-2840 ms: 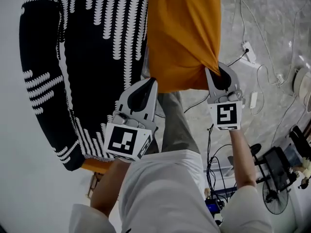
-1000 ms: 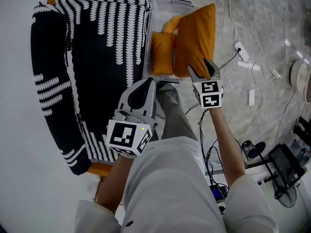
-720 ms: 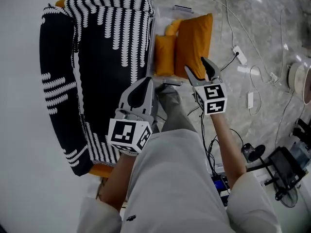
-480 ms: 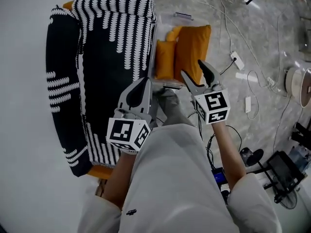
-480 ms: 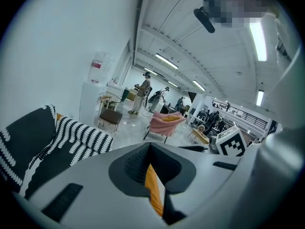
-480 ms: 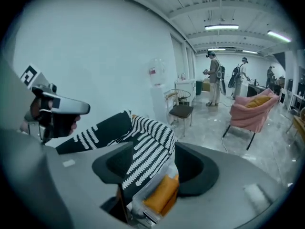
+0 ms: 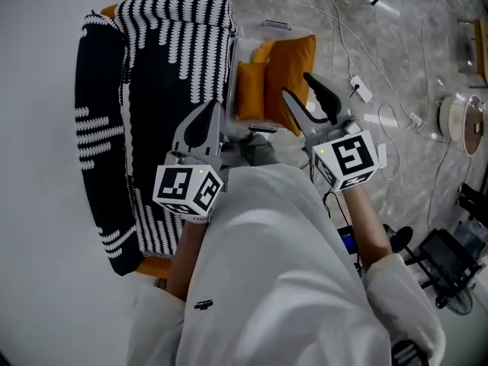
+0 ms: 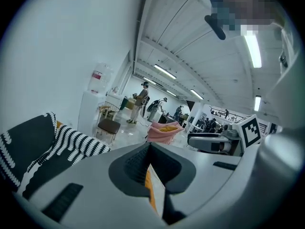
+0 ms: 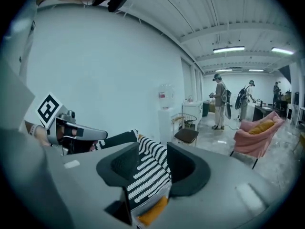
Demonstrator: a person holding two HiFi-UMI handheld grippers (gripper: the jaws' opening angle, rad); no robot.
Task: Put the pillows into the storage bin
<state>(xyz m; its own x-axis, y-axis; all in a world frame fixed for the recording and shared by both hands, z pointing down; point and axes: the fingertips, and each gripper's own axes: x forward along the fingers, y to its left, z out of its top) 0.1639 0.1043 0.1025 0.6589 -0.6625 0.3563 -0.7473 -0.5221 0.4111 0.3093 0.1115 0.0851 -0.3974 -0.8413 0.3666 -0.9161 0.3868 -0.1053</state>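
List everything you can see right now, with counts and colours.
bin: 1, clear, on floor right of armchair
pillows: at least 2, orange, upright in bin
armchair: 1, black with white pattern, left of bin
power strip: 1, white, floor right of bin
chair: 1, pink, across the room
people: several, far back
left gripper: jaws together, empty, over armchair edge
right gripper: jaws apart, just been closing, nothing between, over bin
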